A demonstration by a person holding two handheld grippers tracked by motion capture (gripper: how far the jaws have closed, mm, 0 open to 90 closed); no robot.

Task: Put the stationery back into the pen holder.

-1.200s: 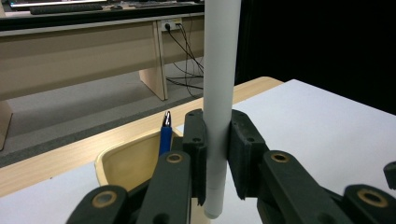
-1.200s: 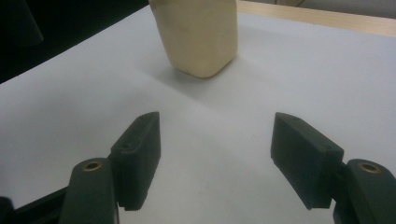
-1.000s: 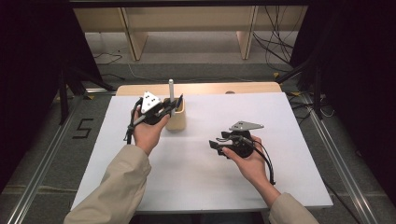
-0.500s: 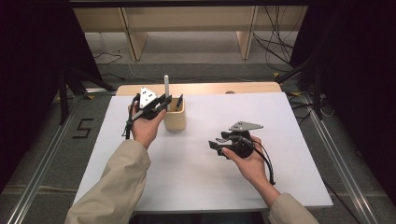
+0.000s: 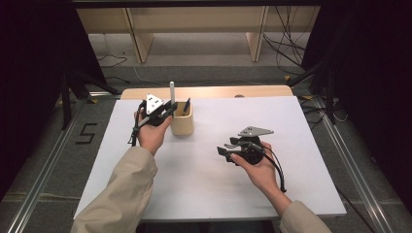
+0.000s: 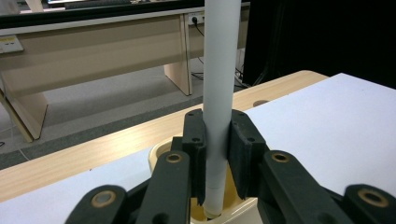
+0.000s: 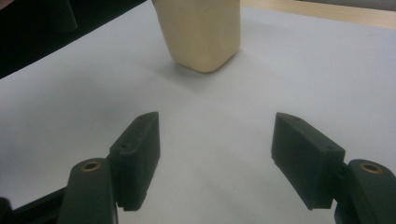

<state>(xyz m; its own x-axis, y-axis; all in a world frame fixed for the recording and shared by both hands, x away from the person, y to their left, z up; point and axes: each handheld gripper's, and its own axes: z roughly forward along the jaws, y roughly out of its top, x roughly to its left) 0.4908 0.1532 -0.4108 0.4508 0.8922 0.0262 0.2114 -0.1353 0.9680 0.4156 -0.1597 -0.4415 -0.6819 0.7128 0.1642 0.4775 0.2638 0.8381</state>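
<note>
One white pen (image 6: 218, 93) upright between left tool (image 6: 217, 154) pads, over cup (image 5: 182, 124).

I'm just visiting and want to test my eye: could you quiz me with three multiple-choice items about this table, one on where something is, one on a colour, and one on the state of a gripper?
1. Where is the lower end of the white pen?
A. Flat on the white sheet
B. Inside the mouth of the cup
C. On the floor

2. What colour is the cup?
A. Pale cream
B. Bright red
C. Dark blue

3. How do the right gripper's jaws stand?
A. Clamped on the cup
B. Clamped on a pen
C. Apart, with nothing between them

Answers:
1. B: the left gripper view shows the left gripper clamping the pen upright, its tip just within the cup's rim.
2. A: the high view and the right gripper view both show it cream.
3. C: the right gripper view shows bare white sheet between the two jaws.
</note>
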